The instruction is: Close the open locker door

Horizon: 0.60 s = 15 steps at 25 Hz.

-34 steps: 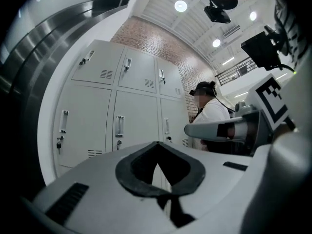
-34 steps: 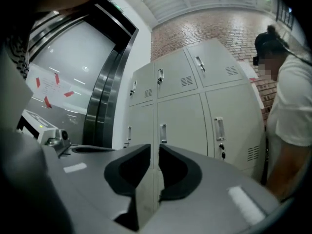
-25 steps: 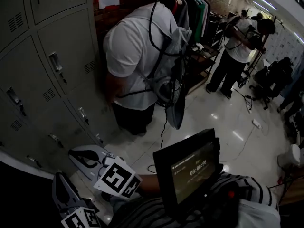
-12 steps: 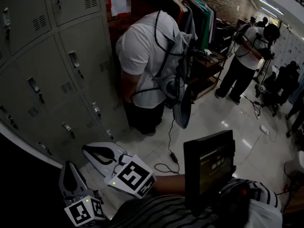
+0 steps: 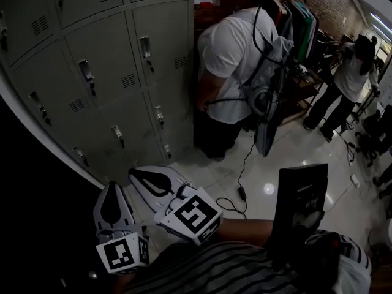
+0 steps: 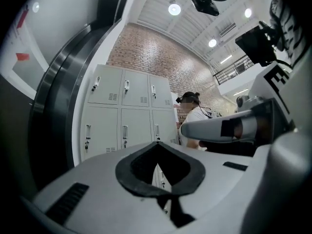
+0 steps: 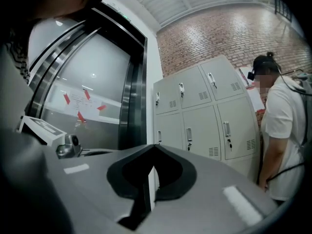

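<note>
A bank of grey lockers (image 5: pixel 110 72) fills the upper left of the head view, and every door I can see on it looks closed. The same lockers (image 6: pixel 124 116) stand ahead in the left gripper view, and the lockers (image 7: pixel 204 116) lie right of centre in the right gripper view. My left gripper (image 5: pixel 113 187) is low in the head view, shut and empty, pointing at the bottom row. My right gripper (image 5: pixel 133 173) sits just right of it, also shut with nothing held. Both hang above the floor, short of the lockers. The left gripper (image 6: pixel 157 145) and right gripper (image 7: pixel 153 147) show their jaws meeting.
A person in a white shirt (image 5: pixel 236 72) stands at the right end of the lockers, with harness and cables. Another person (image 5: pixel 352 72) stands far right by a clothes rack (image 5: pixel 300 23). A dark screen (image 5: pixel 300 207) hangs at my chest. A cable (image 5: pixel 242 188) lies on the glossy floor.
The head view has swung left, so the lockers now fill more of the frame and the white-shirted person has shifted right. Both grippers sit higher and nearer the bottom lockers, still shut.
</note>
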{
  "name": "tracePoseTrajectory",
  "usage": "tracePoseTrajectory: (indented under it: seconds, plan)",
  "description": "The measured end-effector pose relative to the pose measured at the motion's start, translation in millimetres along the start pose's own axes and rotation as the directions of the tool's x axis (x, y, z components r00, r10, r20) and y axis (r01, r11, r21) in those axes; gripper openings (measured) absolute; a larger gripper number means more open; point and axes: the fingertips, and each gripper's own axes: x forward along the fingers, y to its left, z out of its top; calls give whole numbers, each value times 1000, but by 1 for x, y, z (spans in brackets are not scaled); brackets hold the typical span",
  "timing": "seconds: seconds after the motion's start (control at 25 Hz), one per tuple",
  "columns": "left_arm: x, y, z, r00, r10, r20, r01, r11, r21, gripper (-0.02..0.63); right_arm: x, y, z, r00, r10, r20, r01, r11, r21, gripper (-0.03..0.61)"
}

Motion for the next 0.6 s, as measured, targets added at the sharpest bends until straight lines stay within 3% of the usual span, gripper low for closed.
tracePoseTrajectory:
  seconds: [0.6]
  plan:
    - [-22,35,7,999,45,-12,-45,999,-8,5,21,28,-1,1000,6,-18,-5,1000,14,0]
